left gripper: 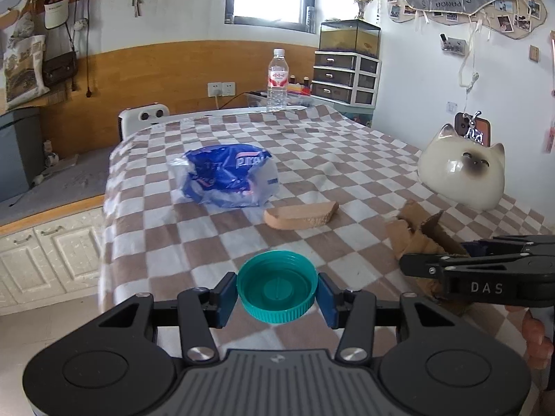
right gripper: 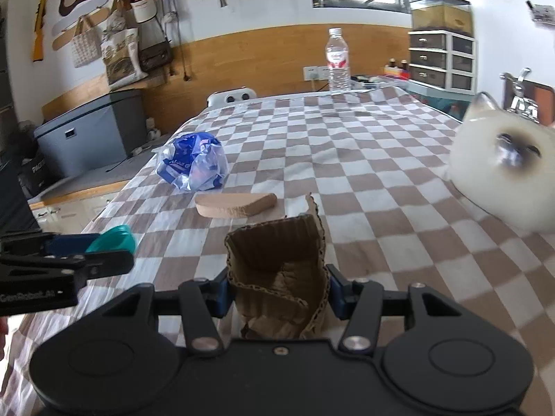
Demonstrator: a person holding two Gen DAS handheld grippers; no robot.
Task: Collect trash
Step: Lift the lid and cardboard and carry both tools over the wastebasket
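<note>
My left gripper (left gripper: 276, 294) is shut on a teal plastic lid (left gripper: 276, 286), held open side up above the checked cloth. My right gripper (right gripper: 277, 293) is shut on a torn piece of brown corrugated cardboard (right gripper: 277, 263), which stands up between the blue pads. In the left wrist view the right gripper (left gripper: 485, 267) shows at the right edge with the cardboard (left gripper: 416, 235). The left gripper (right gripper: 69, 256) with the lid (right gripper: 114, 239) appears at the left of the right wrist view. A crumpled blue and clear plastic bag (left gripper: 225, 178) and a flat tan wooden piece (left gripper: 300, 215) lie on the cloth ahead.
A cream cat-shaped ceramic container (left gripper: 461, 173) stands at the table's right side. A water bottle (left gripper: 277, 79) stands at the far edge. The checked tablecloth (left gripper: 329, 152) drops off at the left over white cabinets (left gripper: 45, 256). Drawers (left gripper: 343, 76) stand at the back right.
</note>
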